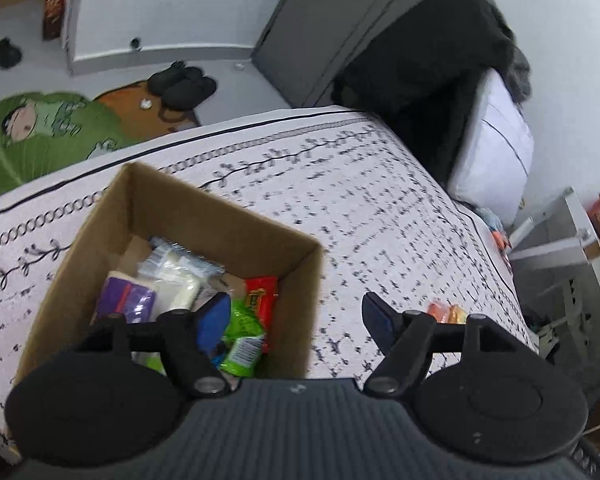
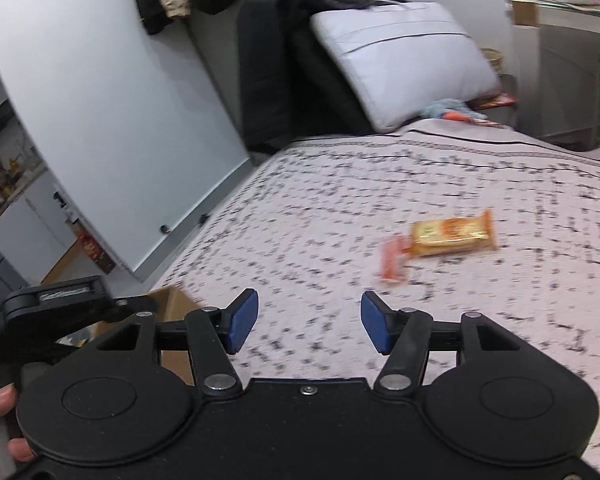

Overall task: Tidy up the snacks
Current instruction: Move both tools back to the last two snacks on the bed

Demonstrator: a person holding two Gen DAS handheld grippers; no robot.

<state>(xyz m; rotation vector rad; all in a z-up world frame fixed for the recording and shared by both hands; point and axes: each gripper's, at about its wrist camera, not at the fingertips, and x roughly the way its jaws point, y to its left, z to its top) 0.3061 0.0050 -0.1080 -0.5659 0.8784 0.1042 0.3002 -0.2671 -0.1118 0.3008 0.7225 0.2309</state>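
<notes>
Meanwhile both the left gripper (image 1: 294,320) and right gripper (image 2: 309,322) gape wide, empty; an orange-wrapped snack bar (image 2: 452,233) lies right of centre, an open brown cardboard box (image 1: 220,216) of packets sits lower left.

Even daylight, motion blur, fisheye-bent edges

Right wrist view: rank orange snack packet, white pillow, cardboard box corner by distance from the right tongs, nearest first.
1. Brown cardboard box corner, just left of the open right tongs.
2. Orange snack packet, ahead and to the right on the patterned bedspread.
3. White pillow, far end of the bed, propped up.
</notes>
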